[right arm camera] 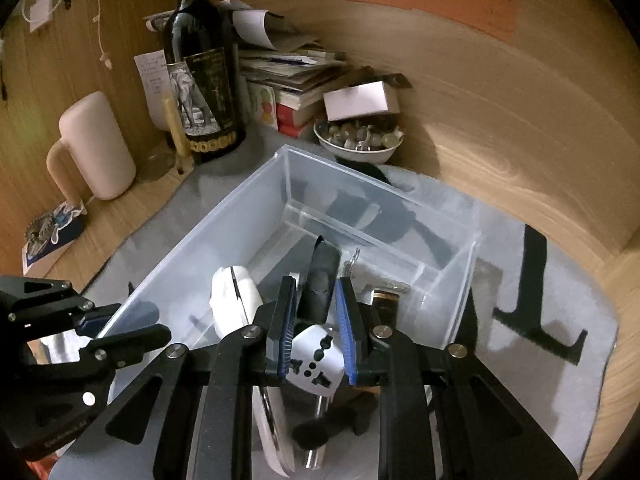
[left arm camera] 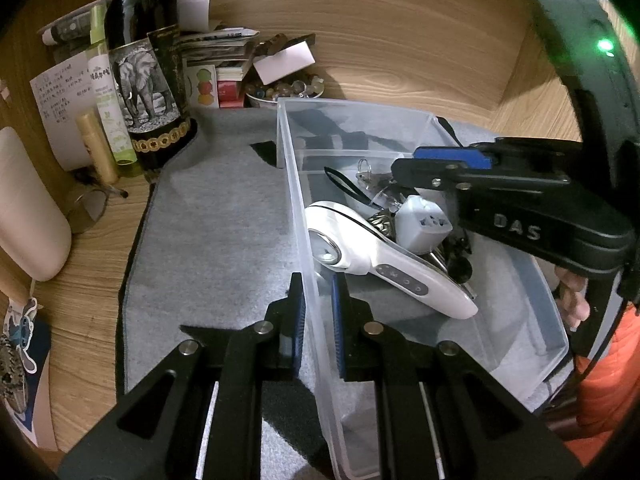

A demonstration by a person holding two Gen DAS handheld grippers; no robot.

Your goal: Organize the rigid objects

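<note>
A clear plastic bin sits on a grey mat. It holds a white handheld device, a white plug adapter, keys and dark items. My left gripper is shut on the bin's left wall, one finger outside and one inside. My right gripper is inside the bin, its jaws closed on the white plug adapter above the pile. The right gripper also shows in the left wrist view. The white device lies left of it.
A dark wine bottle with an elephant label, small tubes, stacked books and a bowl of beads stand at the back by the wooden wall. A pink mug stands at the left. A black stand lies on the mat, right of the bin.
</note>
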